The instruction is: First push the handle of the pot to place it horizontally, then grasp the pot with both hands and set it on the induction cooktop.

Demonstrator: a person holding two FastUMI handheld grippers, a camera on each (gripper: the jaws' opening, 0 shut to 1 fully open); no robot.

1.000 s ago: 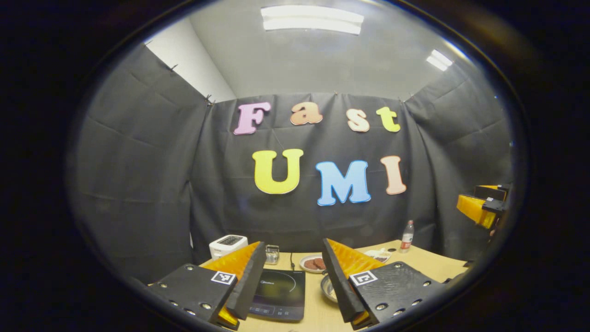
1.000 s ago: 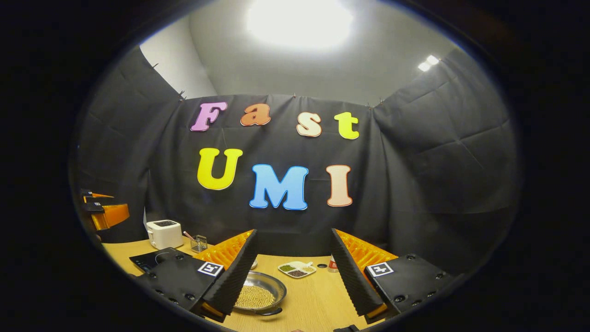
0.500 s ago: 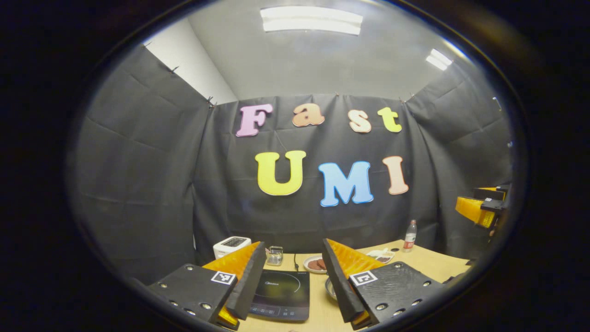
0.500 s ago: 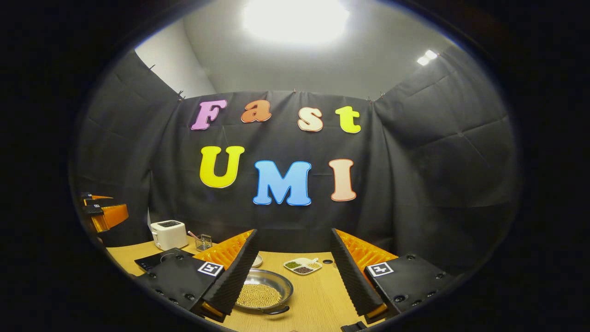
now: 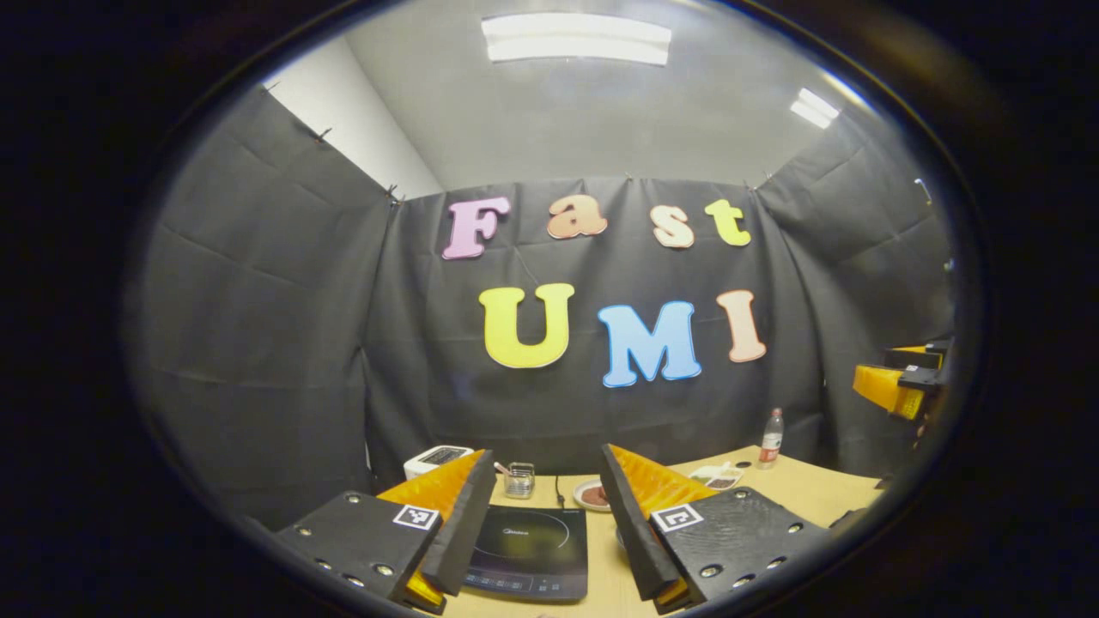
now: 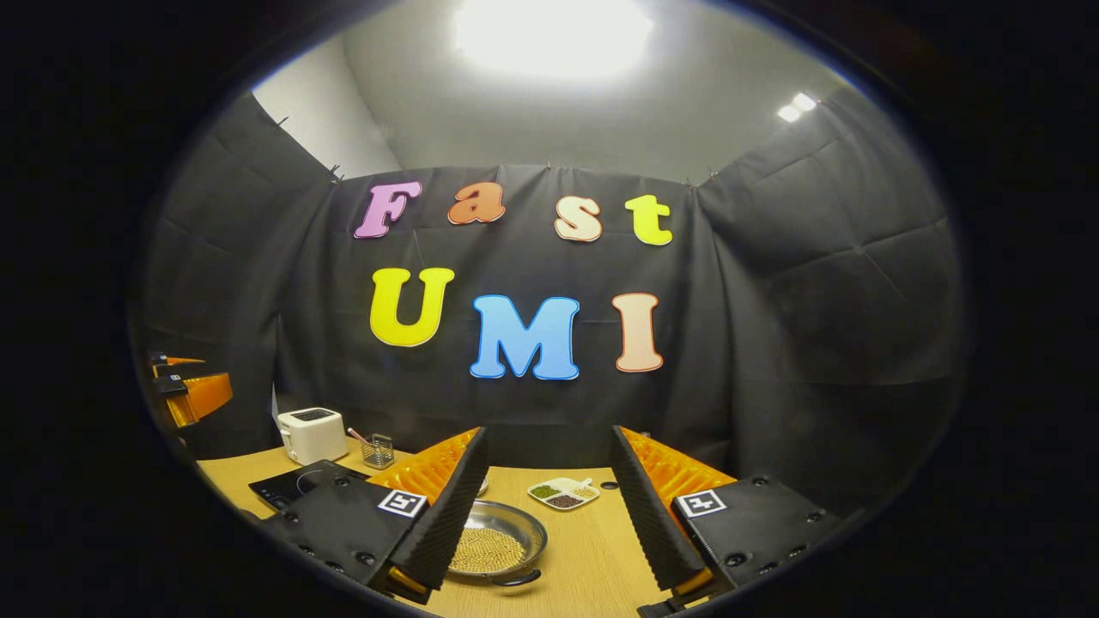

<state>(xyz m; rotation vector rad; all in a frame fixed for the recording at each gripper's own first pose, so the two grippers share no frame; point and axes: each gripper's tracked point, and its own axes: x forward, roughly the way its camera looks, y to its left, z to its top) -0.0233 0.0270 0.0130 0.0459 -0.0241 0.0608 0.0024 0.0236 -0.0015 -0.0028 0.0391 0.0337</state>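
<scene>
Since the earlier frames, more of the induction cooktop (image 5: pixel 528 551) has been brought into the left gripper view, between that tool's fingers, and the plate of dark pieces (image 5: pixel 592 494) has slid partly behind the right-hand finger; in the right gripper view the pot (image 6: pixel 495 549) is seen slightly lower and nearer than before. From left to right in the left gripper view, a white toaster (image 5: pixel 432 460) and a small wire holder (image 5: pixel 519 481) are seen at the back of the wooden table (image 5: pixel 807 489), then the cooktop, the plate, a divided dish (image 5: pixel 719 475) and a bottle (image 5: pixel 772 438). The left gripper (image 5: pixel 543 524) is held wide open above the table, with nothing between its fingers and nothing touched. In the right gripper view, the pot is seen resting on the table, filled with pale beans, its dark handle (image 6: pixel 513 579) pointing toward the camera, well apart from the cooktop at the left. The right gripper (image 6: pixel 544 506) is likewise spread wide, nothing grasped, the pot partly hidden behind its left-hand finger (image 6: pixel 442 515)
</scene>
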